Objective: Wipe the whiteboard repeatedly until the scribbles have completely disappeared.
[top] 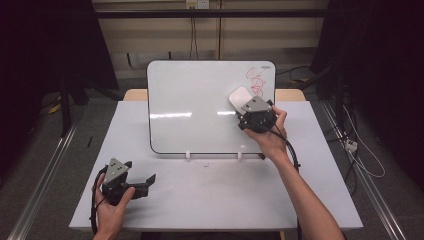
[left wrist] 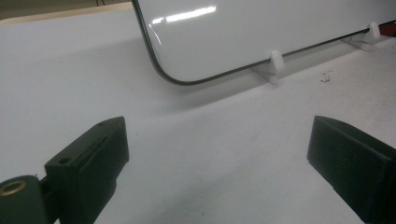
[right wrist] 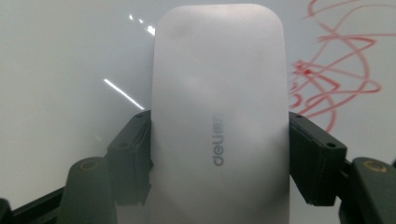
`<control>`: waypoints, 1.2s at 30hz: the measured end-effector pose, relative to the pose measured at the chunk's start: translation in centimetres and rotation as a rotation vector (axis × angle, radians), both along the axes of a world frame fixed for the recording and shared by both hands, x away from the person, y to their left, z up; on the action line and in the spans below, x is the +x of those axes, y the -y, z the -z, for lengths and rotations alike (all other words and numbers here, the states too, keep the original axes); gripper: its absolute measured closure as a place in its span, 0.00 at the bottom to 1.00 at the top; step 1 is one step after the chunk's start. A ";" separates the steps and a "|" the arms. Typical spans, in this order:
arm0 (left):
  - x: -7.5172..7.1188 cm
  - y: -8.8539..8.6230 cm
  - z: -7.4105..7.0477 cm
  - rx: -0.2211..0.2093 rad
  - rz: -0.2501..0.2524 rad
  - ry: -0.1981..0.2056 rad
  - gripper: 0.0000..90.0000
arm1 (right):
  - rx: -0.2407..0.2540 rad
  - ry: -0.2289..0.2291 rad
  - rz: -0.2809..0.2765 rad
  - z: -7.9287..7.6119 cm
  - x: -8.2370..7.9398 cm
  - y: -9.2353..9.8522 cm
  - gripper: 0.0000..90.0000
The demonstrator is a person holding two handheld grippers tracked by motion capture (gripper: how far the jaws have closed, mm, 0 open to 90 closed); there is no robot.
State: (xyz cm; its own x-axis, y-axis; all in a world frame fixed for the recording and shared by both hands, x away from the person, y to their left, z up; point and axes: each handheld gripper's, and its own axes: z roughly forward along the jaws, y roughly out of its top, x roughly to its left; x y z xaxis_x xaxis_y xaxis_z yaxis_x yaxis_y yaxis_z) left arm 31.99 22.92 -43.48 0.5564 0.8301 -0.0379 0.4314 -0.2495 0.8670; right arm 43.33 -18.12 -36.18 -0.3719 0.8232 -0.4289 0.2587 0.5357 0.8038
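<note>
High view, right gripper (top: 248, 106): clamped on a white eraser (top: 240, 97), which it holds flat against the whiteboard (top: 200, 100), just beside the red scribble (top: 256, 80) in the board's upper right corner.
Right gripper view, fingers (right wrist: 133, 154): the two black jaws press on the eraser's (right wrist: 219, 116) long sides, one on each, near its lower half; the grey word "deli" runs along the body between them.
Right gripper view, scribble (right wrist: 341, 70): loops of red marker lie on the board beyond the right jaw, close to the eraser's edge but not under it as far as can be seen.
Right gripper view, whiteboard (right wrist: 60, 70): bare and glossy on the side of the left jaw, with streaks of reflected light.
High view, left gripper (top: 131, 181): held low over the table (top: 210, 195) near its front left corner, well apart from the board and the eraser, jaws spread with nothing between them.
Left gripper view, fingers (left wrist: 93, 158): wide apart; between them lies bare white table (left wrist: 210, 163).
Left gripper view, whiteboard (left wrist: 261, 28): stands ahead of the fingertips, its rounded lower corner and two small white feet (left wrist: 275, 63) resting on the table.
Left gripper view, specks (left wrist: 325, 77): a few dark crumbs sit on the table near the feet, ahead of the right jaw.
</note>
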 end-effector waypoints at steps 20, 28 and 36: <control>0.0 -0.2 0.0 -0.003 -0.005 0.005 0.06 | 0.000 -0.008 -0.007 0.4 -0.3 0.2 0.35; -0.1 -0.4 -0.1 -0.005 -0.011 0.007 0.06 | 0.064 0.001 0.087 -1.6 1.0 2.8 0.35; -0.1 -0.4 -0.1 -0.003 -0.009 0.006 0.06 | 0.091 -0.010 0.132 -2.1 1.4 3.0 0.35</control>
State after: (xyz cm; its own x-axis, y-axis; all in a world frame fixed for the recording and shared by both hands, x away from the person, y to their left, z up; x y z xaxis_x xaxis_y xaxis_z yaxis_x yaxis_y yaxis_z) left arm 31.91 23.28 -43.42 0.5495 0.8347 -0.0371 0.4285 -0.2434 0.8702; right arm 44.72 -21.16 -34.12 -0.2615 0.9007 -0.3469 0.3302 0.4212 0.8448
